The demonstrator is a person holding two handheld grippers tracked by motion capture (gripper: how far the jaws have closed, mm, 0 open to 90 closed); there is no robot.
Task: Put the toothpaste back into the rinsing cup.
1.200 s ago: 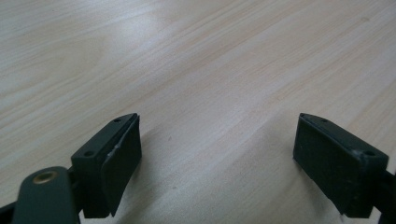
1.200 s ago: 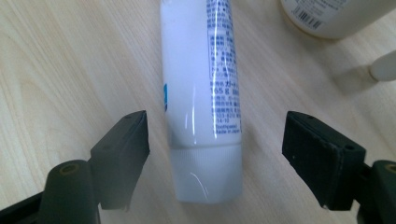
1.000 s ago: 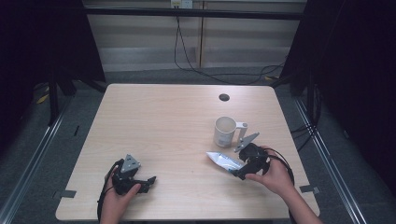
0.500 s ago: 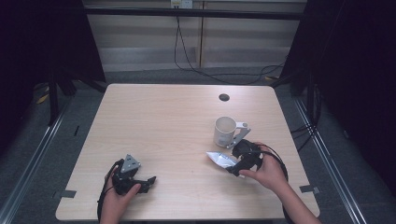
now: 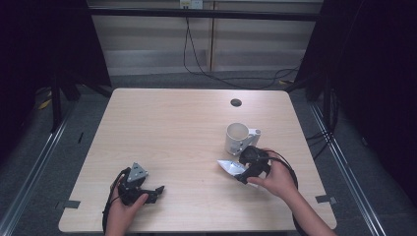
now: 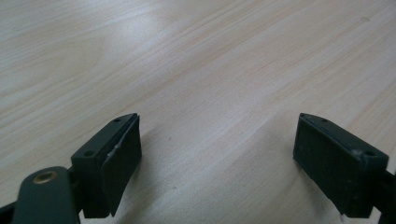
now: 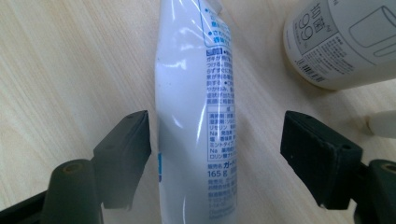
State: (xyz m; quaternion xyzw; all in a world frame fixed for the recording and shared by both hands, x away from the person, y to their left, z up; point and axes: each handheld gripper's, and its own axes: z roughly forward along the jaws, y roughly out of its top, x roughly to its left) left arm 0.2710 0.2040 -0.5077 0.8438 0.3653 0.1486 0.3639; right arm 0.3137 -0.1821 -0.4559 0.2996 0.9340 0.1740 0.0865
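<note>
The right gripper (image 7: 215, 140) has its fingers (image 7: 123, 154) wide open, just closing a bit around the white tube (image 7: 198, 112). The tube lies on the tabletop (image 5: 172, 128) by the mug (image 5: 237, 137). The left gripper (image 6: 217, 158) fingers are wide open, holding nothing.

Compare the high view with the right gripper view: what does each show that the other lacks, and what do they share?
The high view adds the whole table, the left gripper resting near its front edge, and the mug's open top and handle. The right gripper view adds the print on the white tube and the fingers, which have just been closing, with a gap beside the tube. Both share the tube, the mug, the right gripper and the wooden tabletop.
</note>
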